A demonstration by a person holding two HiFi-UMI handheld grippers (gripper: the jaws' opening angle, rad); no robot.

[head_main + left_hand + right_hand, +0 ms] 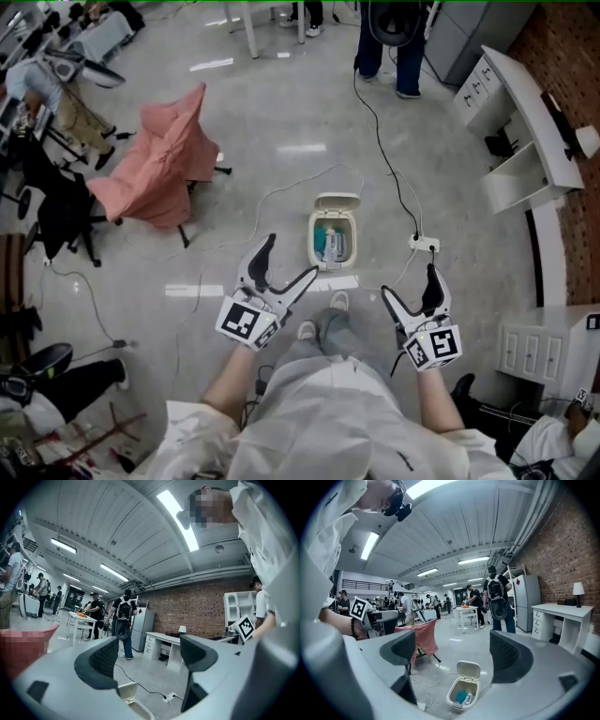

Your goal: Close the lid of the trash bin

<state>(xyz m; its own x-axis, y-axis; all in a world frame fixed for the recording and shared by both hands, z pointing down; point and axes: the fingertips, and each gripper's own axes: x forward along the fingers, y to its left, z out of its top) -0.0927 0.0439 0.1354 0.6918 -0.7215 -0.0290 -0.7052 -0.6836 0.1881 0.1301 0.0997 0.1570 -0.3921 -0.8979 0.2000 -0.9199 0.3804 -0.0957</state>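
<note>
A small cream trash bin (332,239) stands on the grey floor ahead of my feet, its lid (337,201) tipped up and back, blue and white rubbish inside. In the right gripper view the trash bin (463,695) sits low between the jaws, lid (468,670) upright. Only its corner (132,699) shows in the left gripper view. My left gripper (290,260) is open, held left of the bin. My right gripper (411,283) is open too, to the bin's right. Both are empty and apart from it.
A power strip (424,244) with cables lies right of the bin. A chair draped in pink cloth (161,164) stands to the left. White desks and shelves (525,141) line the brick wall at right. A person (391,42) stands further ahead.
</note>
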